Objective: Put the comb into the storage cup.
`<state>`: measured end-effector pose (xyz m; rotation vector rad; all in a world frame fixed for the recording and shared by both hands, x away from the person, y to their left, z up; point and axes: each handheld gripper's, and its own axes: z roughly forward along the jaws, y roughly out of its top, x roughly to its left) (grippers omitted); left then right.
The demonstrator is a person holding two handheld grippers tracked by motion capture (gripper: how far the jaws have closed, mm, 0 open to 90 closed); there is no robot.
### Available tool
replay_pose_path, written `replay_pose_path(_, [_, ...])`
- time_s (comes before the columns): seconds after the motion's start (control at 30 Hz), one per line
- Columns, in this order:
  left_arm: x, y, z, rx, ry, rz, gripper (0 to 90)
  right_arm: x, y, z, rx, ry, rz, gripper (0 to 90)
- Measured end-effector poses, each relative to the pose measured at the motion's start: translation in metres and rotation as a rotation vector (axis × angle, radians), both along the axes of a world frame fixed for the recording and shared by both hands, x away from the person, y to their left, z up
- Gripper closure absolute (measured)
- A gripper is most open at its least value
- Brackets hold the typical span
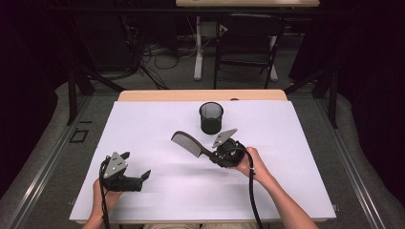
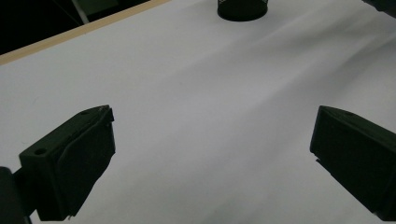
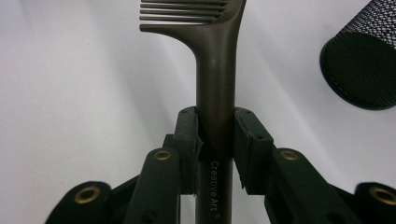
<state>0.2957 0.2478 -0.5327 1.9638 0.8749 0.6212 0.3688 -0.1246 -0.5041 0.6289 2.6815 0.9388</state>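
A dark brown comb (image 1: 188, 143) is held by its handle in my right gripper (image 1: 213, 155), lifted over the middle of the white table cover, teeth end pointing left and away. In the right gripper view both pads (image 3: 187, 135) press on the comb's handle (image 3: 215, 93), which reads "CreativeArt". A black mesh cup (image 1: 211, 117) stands upright just behind the comb; its wall (image 3: 362, 65) lies at the upper right of that view. My left gripper (image 1: 137, 167) rests near the front left, jaws wide apart with nothing between them, and the cup's base (image 2: 242, 9) lies far ahead of it.
A white sheet (image 1: 157, 191) covers the wooden table (image 1: 200, 95). Beyond the far edge stand a dark chair (image 1: 248, 43), a white table leg and loose cables on the floor. A cable trails from each gripper toward the front edge.
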Motion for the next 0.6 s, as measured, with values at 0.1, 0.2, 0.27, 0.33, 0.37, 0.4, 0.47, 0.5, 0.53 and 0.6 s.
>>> replay_pose_path(0.1, [0.001,0.001,0.0,0.0,0.0,0.001,0.2,-0.001,-0.001,0.002,0.014,-0.006,-0.003,72.9])
replay_pose_path(0.2, [0.001,0.001,0.0,-0.002,-0.001,0.003,0.2,-0.002,-0.004,0.004,0.026,-0.018,-0.006,72.9])
replay_pose_path(0.27, [0.001,0.001,0.0,-0.005,-0.002,0.004,0.2,-0.002,-0.006,0.005,0.036,-0.024,-0.011,72.9])
replay_pose_path(0.33, [0.001,0.001,0.0,-0.003,-0.002,0.003,0.2,-0.002,-0.008,0.005,0.049,-0.034,-0.023,72.9])
replay_pose_path(0.37, [0.001,0.001,-0.001,-0.005,-0.001,0.004,0.2,-0.002,-0.008,0.005,0.049,-0.034,-0.023,72.9])
replay_pose_path(0.4, [0.001,0.001,0.0,-0.005,0.0,0.005,0.2,-0.002,-0.009,0.005,0.054,-0.035,-0.025,72.9])
replay_pose_path(0.47, [0.001,0.001,0.0,-0.006,0.003,0.005,0.2,-0.003,-0.011,0.006,0.059,-0.036,-0.029,72.9])
replay_pose_path(0.5, [0.001,0.001,0.0,-0.003,0.004,0.005,0.2,-0.003,-0.011,0.006,0.061,-0.032,-0.032,72.9])
replay_pose_path(0.53, [0.002,0.001,0.0,0.001,0.004,0.005,0.2,-0.003,-0.012,0.006,0.069,-0.037,-0.029,72.9])
replay_pose_path(0.6, [0.002,0.001,0.0,0.006,0.005,0.008,0.2,-0.004,-0.014,0.008,0.071,-0.043,-0.035,72.9])
